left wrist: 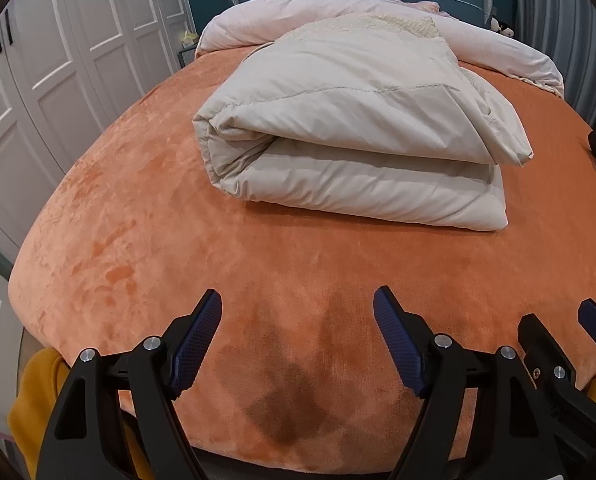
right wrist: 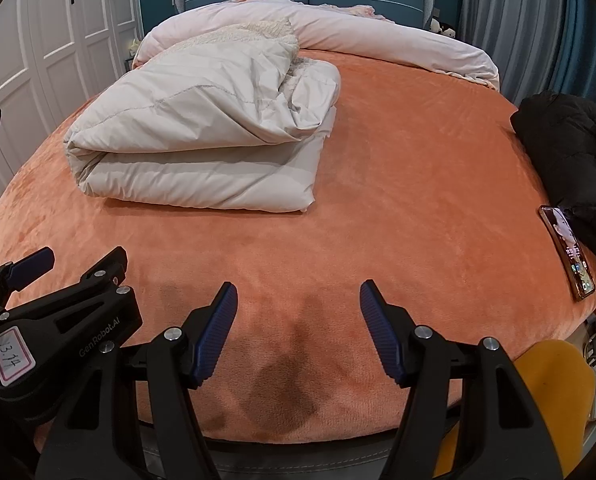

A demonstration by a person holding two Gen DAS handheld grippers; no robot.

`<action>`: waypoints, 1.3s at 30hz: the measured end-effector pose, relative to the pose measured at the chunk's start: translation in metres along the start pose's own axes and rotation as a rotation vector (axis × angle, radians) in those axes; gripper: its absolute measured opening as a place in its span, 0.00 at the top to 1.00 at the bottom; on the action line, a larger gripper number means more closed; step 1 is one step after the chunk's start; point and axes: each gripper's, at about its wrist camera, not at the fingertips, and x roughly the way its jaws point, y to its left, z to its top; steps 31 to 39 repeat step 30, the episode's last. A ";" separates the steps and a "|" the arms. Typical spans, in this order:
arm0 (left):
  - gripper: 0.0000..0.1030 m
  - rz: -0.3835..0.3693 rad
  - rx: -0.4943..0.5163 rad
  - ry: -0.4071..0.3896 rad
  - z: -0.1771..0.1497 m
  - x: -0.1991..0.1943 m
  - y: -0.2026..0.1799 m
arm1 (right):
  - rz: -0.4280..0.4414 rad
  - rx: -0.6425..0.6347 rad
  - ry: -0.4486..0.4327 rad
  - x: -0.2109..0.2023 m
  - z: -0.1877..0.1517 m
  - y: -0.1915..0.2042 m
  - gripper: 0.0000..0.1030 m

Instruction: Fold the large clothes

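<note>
A cream padded garment [left wrist: 353, 136] lies folded in a thick bundle on the orange bed [left wrist: 138, 240]; it also shows in the right wrist view [right wrist: 202, 144], left of centre. My left gripper [left wrist: 298, 312] is open and empty, held above the near edge of the bed, well short of the bundle. My right gripper [right wrist: 298, 300] is open and empty beside it, also over the near edge. Each gripper shows at the edge of the other's view.
A pink duvet [right wrist: 377, 40] lies heaped along the headboard. A black jacket [right wrist: 569, 160] and a phone [right wrist: 565, 252] lie at the bed's right edge. White wardrobes [left wrist: 58, 60] stand to the left. Yellow sleeves [right wrist: 549, 380] show below the grippers.
</note>
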 end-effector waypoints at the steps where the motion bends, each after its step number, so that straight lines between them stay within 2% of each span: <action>1: 0.27 0.002 0.002 -0.002 0.000 0.000 0.000 | 0.001 0.000 0.000 0.000 0.000 0.000 0.40; 23: 0.29 0.001 0.025 -0.009 0.003 -0.005 -0.005 | -0.015 0.025 -0.009 -0.005 -0.001 0.002 0.40; 27: 0.30 0.021 0.033 -0.026 0.003 -0.006 -0.006 | -0.017 0.027 -0.011 -0.006 -0.001 0.002 0.40; 30: 0.33 0.003 0.032 -0.012 0.004 -0.005 -0.006 | -0.020 0.029 -0.010 -0.006 -0.001 0.004 0.40; 39: 0.33 0.003 0.032 -0.012 0.004 -0.005 -0.006 | -0.020 0.029 -0.010 -0.006 -0.001 0.004 0.40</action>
